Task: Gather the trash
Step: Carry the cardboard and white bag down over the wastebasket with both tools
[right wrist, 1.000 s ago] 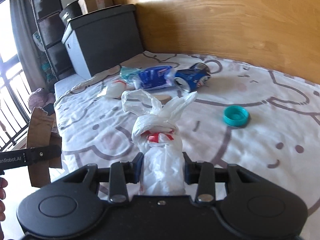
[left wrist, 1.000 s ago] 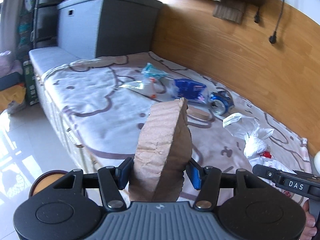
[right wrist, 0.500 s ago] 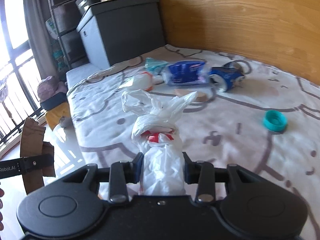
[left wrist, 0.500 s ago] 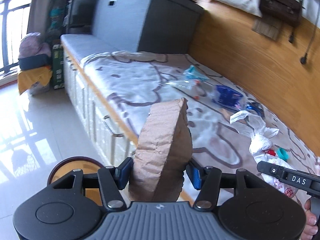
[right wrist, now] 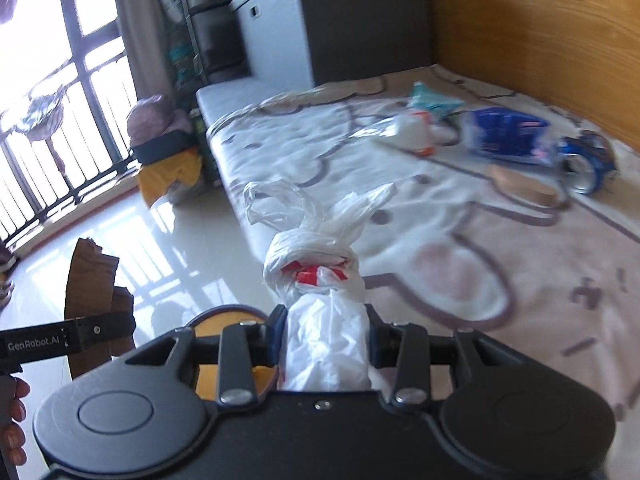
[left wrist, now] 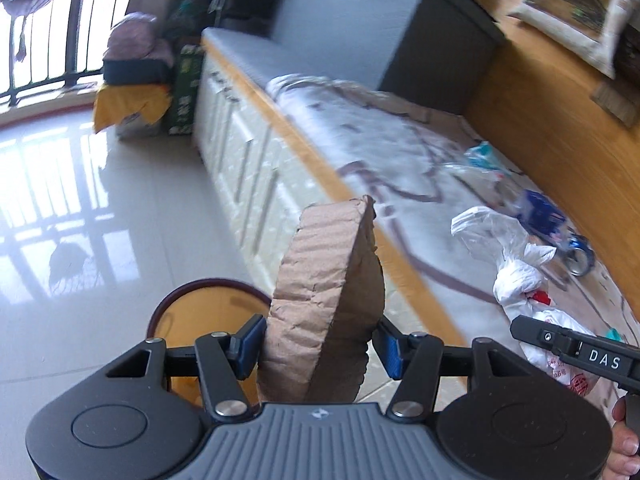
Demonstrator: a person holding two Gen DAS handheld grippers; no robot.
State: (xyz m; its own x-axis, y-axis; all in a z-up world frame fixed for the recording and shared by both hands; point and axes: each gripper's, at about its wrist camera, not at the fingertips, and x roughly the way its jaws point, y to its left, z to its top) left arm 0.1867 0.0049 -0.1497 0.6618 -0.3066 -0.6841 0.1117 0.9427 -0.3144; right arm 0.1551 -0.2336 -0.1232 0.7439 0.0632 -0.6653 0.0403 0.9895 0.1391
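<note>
Left gripper (left wrist: 318, 346) is clamped on the cardboard (left wrist: 326, 300), right gripper (right wrist: 326, 338) is clamped on the tied bag (right wrist: 320, 280); both hang over the floor beside the bed (right wrist: 440, 248). Bin (left wrist: 200, 320) sits just below. I'd centre each piece over the rim before opening (cardboard first, it's wide). More trash is on the bed.

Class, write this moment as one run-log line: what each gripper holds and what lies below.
left gripper: shut on cardboard | right gripper: shut on plastic bag | below: bin on floor
</note>
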